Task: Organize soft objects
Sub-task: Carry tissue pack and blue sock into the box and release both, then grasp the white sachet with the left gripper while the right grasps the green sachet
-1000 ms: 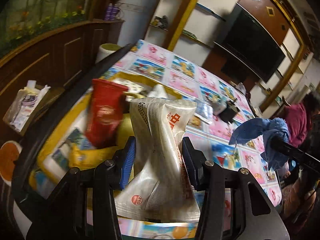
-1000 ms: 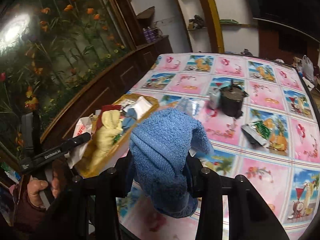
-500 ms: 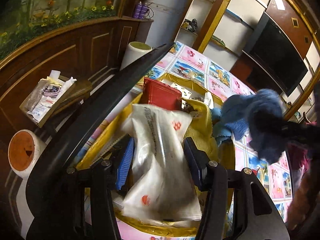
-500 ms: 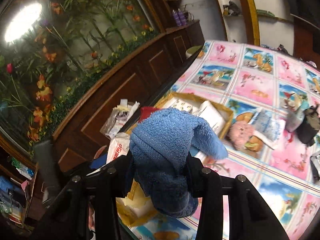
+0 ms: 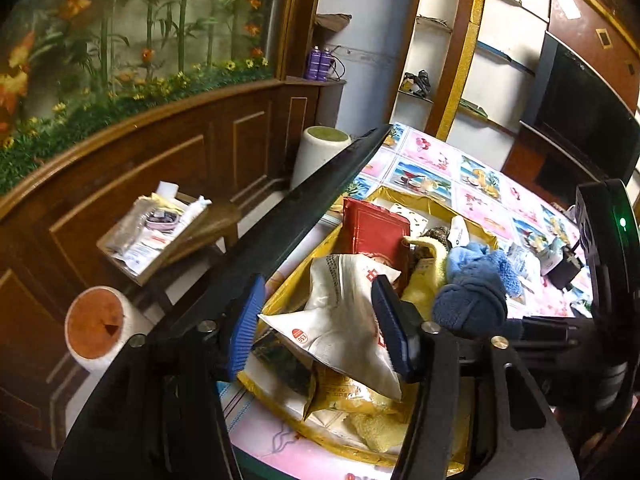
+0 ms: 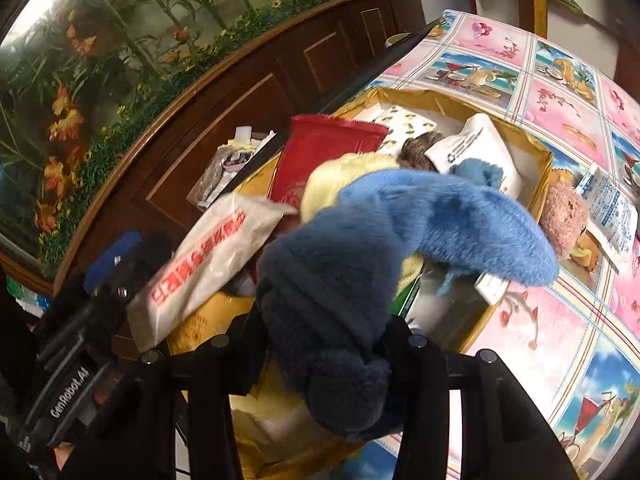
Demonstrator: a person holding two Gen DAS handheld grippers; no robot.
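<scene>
Left gripper (image 5: 320,320), jaws spread, straddles the released white packet (image 5: 344,320) in the yellow box (image 6: 540,168) at the table's (image 6: 560,112) left edge. Right gripper (image 6: 324,344) clenches the blue towel (image 6: 400,232) over the crowded box.

Fluffy blue towel (image 6: 400,240) cloth, glossy white plastic packet (image 5: 344,320) — the yellow box (image 6: 536,168) looks like cardboard.

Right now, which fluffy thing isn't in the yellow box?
The pink plush. It sits on the tablecloth beside the box, while the blue towel hangs over it in the right gripper.
</scene>
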